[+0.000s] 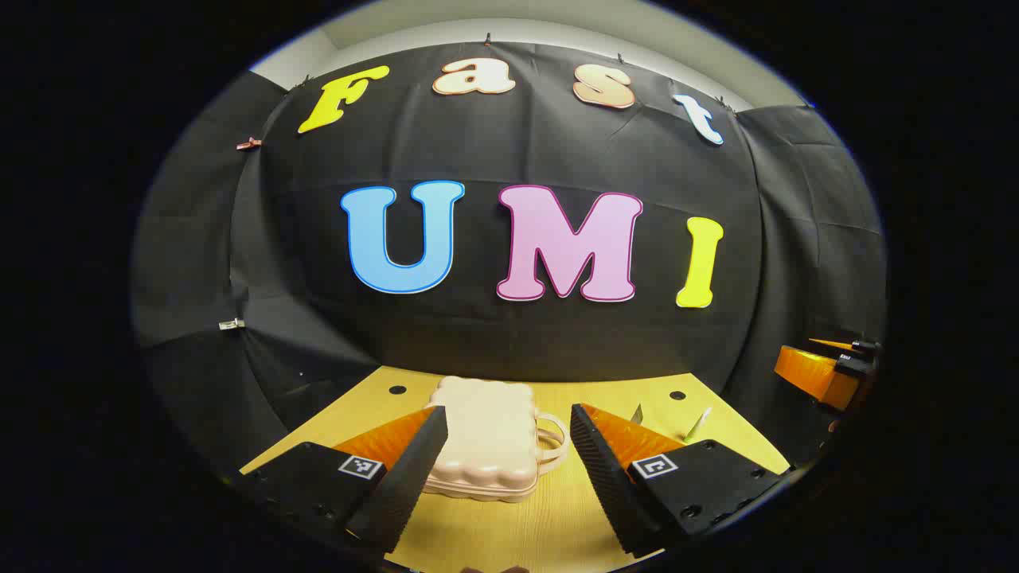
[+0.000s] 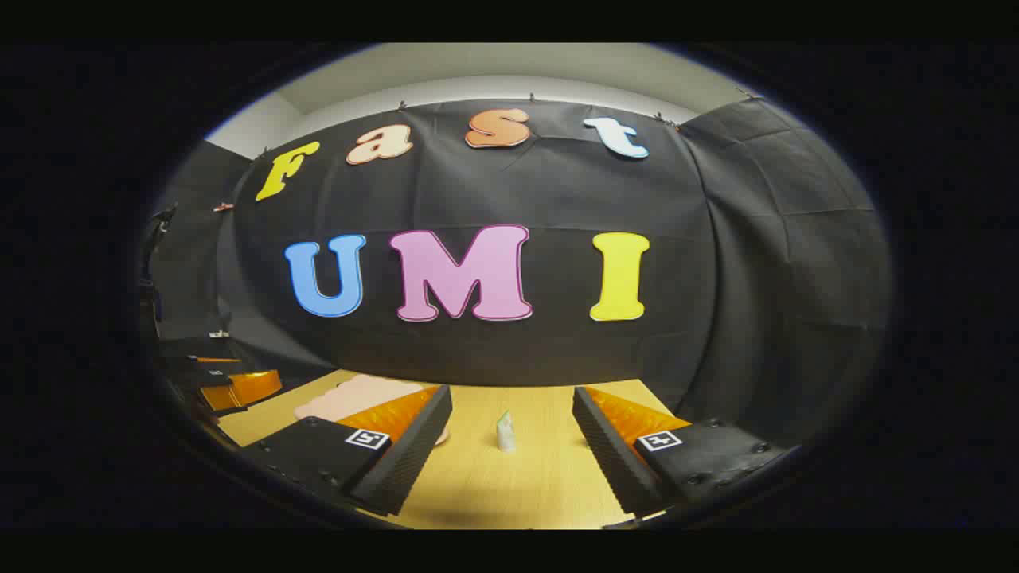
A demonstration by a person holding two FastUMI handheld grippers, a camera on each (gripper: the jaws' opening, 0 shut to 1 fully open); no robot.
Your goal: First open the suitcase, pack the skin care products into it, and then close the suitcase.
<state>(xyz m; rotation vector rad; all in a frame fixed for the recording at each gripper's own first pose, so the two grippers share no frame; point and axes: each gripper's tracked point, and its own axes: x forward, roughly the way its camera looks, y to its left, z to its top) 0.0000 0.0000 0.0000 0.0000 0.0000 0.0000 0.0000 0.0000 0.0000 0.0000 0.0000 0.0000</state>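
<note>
A pale pink suitcase (image 1: 486, 438) lies flat and closed on the wooden table (image 1: 509, 525), its handle (image 1: 555, 442) pointing right. My left gripper (image 1: 508, 415) hovers open just in front of it, fingers either side and touching nothing. To the right stand a small whitish tube (image 1: 699, 423) and a smaller grey one (image 1: 637, 414). In the right gripper view, one whitish tube (image 2: 505, 432) stands upright ahead, between the fingers of my open right gripper (image 2: 511, 399) and some way off. The suitcase (image 2: 358, 396) shows at the left, partly behind a finger.
The right gripper (image 1: 828, 370) shows at the far right edge of the left gripper view, and the left gripper (image 2: 231, 386) at the left edge of the right gripper view. Black cloth walls close the table's back and sides. Two small dark holes (image 1: 396, 390) (image 1: 677, 395) mark the tabletop.
</note>
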